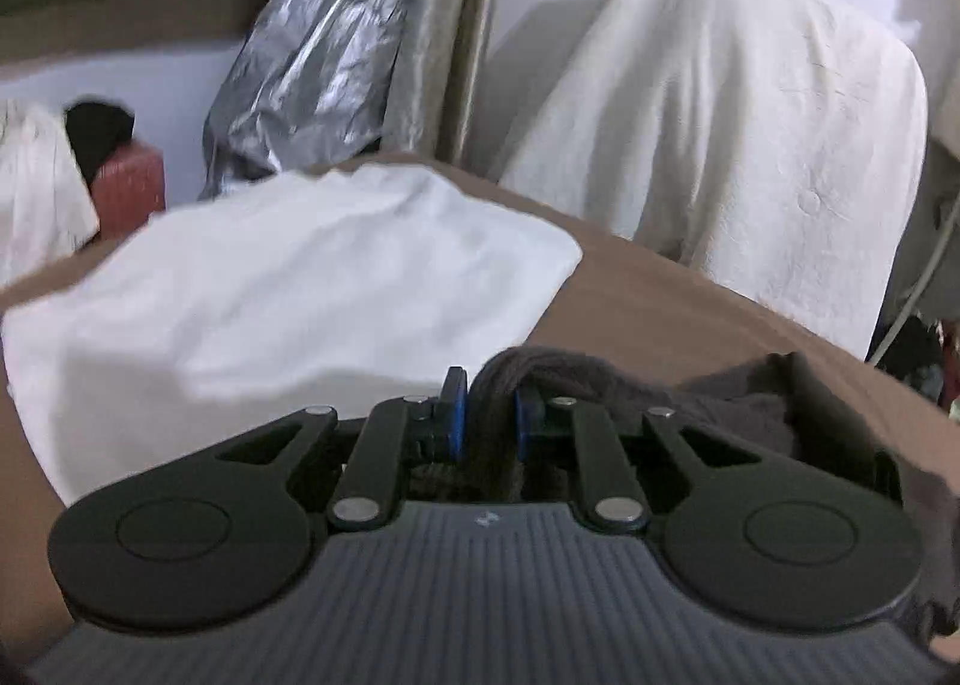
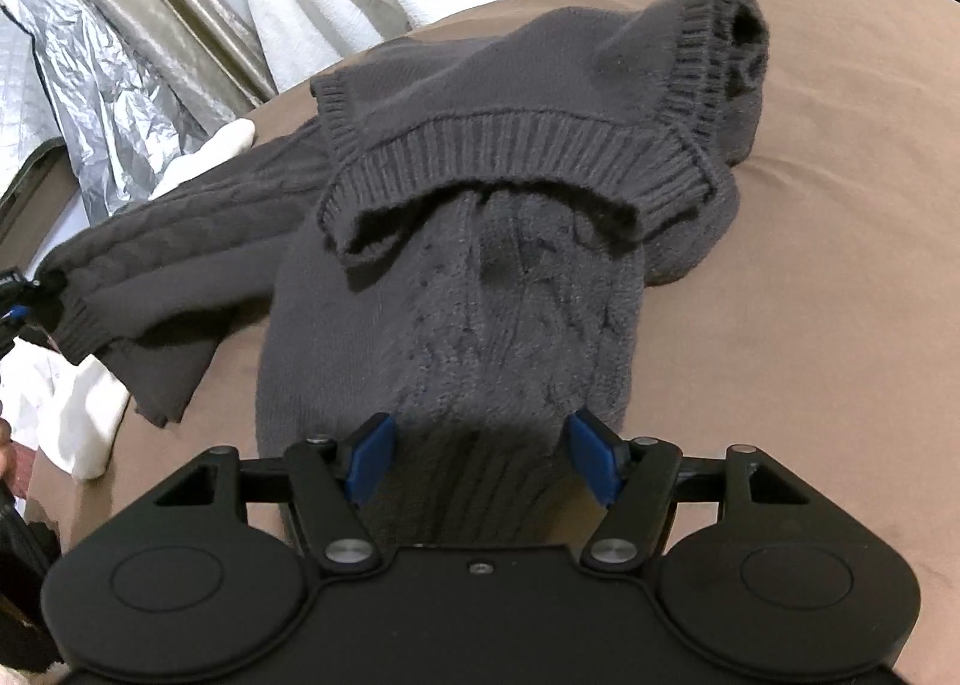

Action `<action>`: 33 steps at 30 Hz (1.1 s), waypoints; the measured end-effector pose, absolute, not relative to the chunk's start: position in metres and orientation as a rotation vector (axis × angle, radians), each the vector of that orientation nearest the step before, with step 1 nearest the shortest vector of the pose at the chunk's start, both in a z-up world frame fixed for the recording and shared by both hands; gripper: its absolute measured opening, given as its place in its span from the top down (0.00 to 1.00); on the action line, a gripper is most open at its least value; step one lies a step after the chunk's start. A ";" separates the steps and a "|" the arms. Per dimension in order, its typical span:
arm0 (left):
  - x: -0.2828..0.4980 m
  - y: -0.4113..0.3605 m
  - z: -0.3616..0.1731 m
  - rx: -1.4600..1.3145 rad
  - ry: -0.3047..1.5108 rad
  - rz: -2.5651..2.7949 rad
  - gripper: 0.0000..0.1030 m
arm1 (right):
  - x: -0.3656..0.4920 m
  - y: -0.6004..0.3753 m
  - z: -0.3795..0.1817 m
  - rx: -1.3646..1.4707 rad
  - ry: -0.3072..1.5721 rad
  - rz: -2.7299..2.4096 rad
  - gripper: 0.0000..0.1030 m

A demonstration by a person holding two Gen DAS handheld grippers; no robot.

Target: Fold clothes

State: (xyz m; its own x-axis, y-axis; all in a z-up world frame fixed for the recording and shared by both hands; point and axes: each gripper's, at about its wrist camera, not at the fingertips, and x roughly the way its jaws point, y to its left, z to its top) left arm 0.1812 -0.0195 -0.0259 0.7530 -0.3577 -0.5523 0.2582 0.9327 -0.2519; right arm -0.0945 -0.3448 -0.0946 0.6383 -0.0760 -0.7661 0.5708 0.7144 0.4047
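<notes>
Your left gripper (image 1: pixel 489 409) is clamped tight on a bunched fold of the dark grey sweater (image 2: pixel 480 193), the blue pads (image 1: pixel 454 415) pinching the knit between them with barely a gap. In the right wrist view that same grip shows at the far left edge, where the cable-knit sleeve (image 2: pixel 180 235) stretches out toward it with its ribbed cuff hanging below.

Your right gripper (image 2: pixel 480 460) stands with its jaws spread wide, one blue pad on each side of the sweater's body. The fabric runs straight between the fingers (image 2: pixel 369 460), but they are not pressing it; you are straddling the knit, not holding it.

The sweater itself lies crumpled on the brown cover (image 2: pixel 840 205), its ribbed hem (image 2: pixel 480 144) flipped over toward you across the cable-knit panel, and a ribbed opening (image 2: pixel 738 30) gaping at the far right.

From the left wrist, a white cloth (image 1: pixel 300 289) lies on the brown surface just ahead and to the left, blurred. Beyond the edge, a cream blanket (image 1: pixel 720 114) drapes over something tall, and crinkled silver foil (image 1: pixel 312 48) leans against the wall. A red object (image 1: pixel 132 193) sits at the far left, too blurred to name.
</notes>
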 end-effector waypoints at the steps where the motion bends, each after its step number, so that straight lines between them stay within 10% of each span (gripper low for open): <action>1: 0.181 -0.019 -0.030 -0.174 0.654 -0.338 0.86 | -0.093 -0.343 -0.095 0.681 0.804 -0.389 0.32; 7: 0.169 -0.029 -0.032 -0.107 0.619 -0.352 0.86 | -0.072 -0.315 -0.099 0.441 0.835 -0.315 0.38; 13: 0.161 -0.024 -0.020 -0.095 0.592 -0.401 0.86 | -0.049 -0.302 -0.092 0.179 0.862 -0.340 0.77; 23: 0.155 -0.009 -0.002 0.047 0.420 -0.218 0.96 | -0.097 -0.349 -0.005 -0.017 0.667 -0.822 0.91; 29: 0.196 0.012 -0.032 -0.184 0.768 -0.391 0.93 | -0.134 -0.378 0.010 -0.083 0.642 -1.006 0.91; 33: 0.201 -0.007 -0.049 -0.198 0.866 -0.502 0.65 | -0.150 -0.403 -0.006 0.019 0.684 -1.058 0.91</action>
